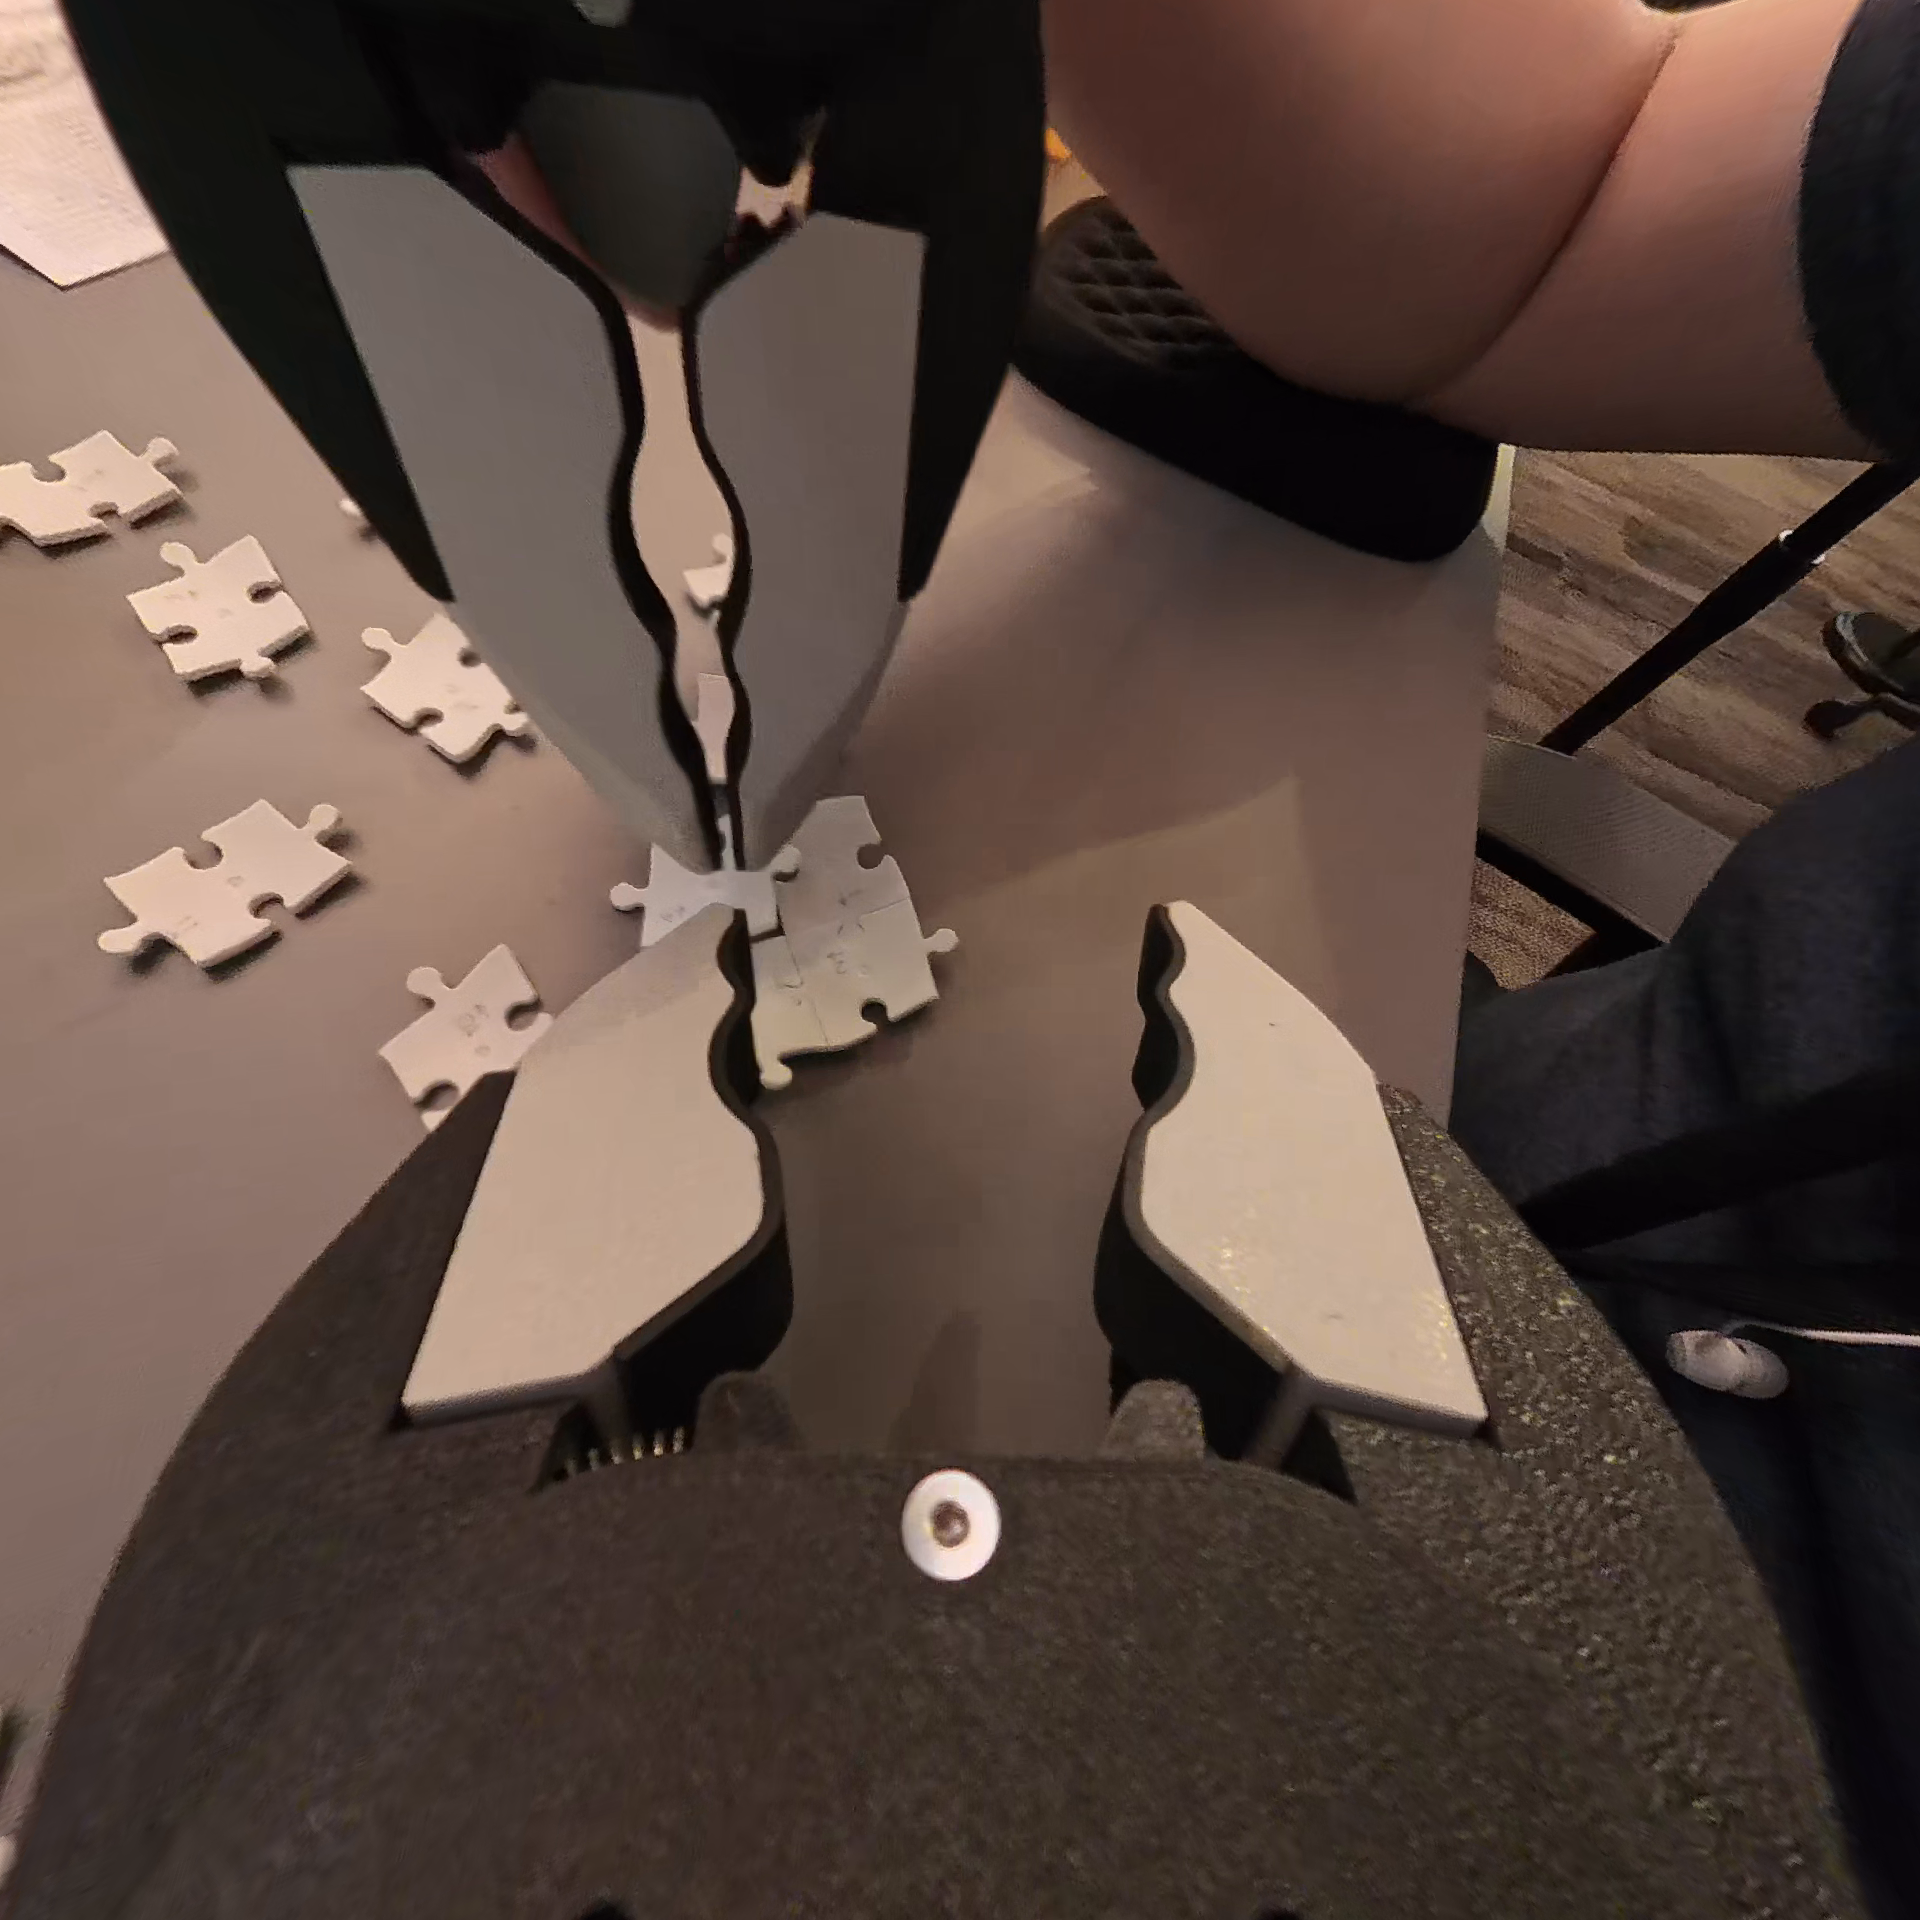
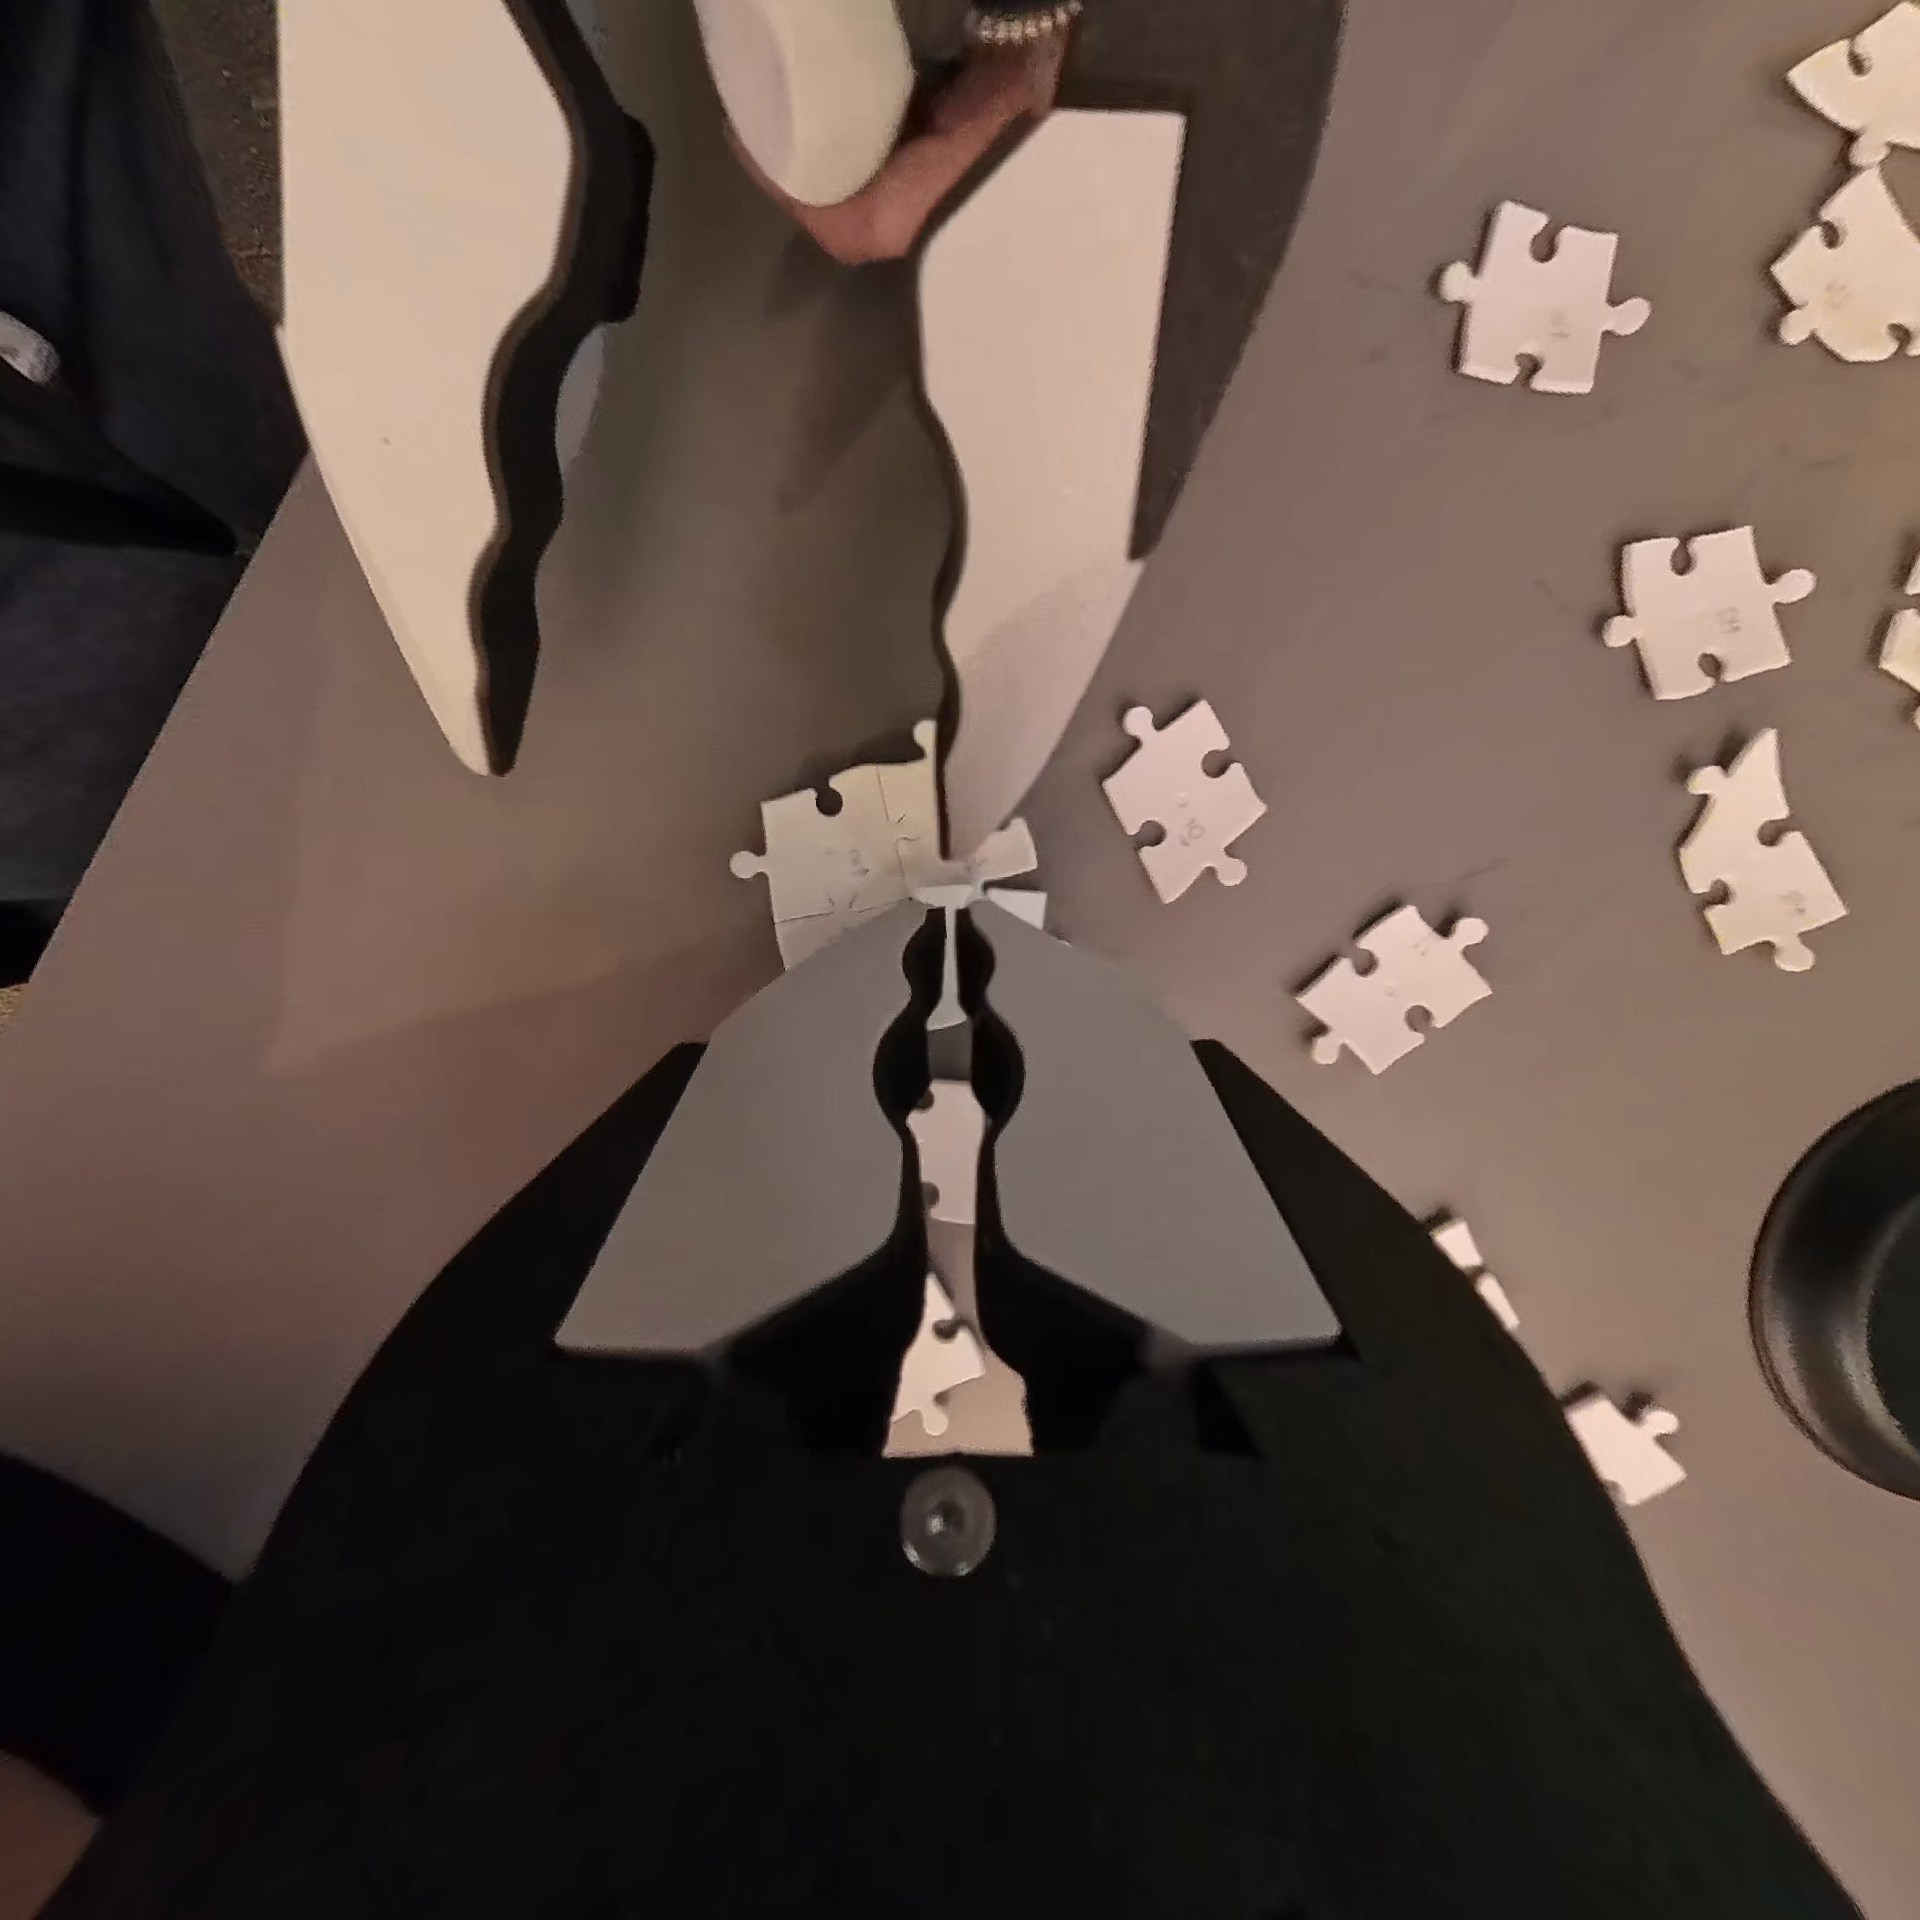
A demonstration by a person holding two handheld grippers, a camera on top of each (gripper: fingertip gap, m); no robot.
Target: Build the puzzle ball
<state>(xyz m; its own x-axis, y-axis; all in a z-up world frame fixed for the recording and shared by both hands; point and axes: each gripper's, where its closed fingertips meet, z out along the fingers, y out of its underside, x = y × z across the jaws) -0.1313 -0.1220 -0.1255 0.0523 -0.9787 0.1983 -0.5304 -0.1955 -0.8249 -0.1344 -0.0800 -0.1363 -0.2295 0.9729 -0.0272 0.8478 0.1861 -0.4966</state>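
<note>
We see the right gripper (image 2: 951, 925) pinched nearly closed on a white puzzle piece (image 2: 948, 896), held at the joined cluster (image 2: 831, 862) on the grey table (image 2: 416, 935). Our left gripper (image 1: 945, 997) stands wide apart, seemingly empty, one finger (image 1: 665, 1039) touching the cluster.

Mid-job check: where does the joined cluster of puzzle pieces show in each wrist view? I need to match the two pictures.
Left wrist view: joined cluster sits at centre, just beyond the left gripper, whose jaws stand open.
Right wrist view: joined cluster lies just above centre, left of the right gripper.
Shared landmark: the held piece pinched in the right gripper's tips at the cluster's edge.
</note>
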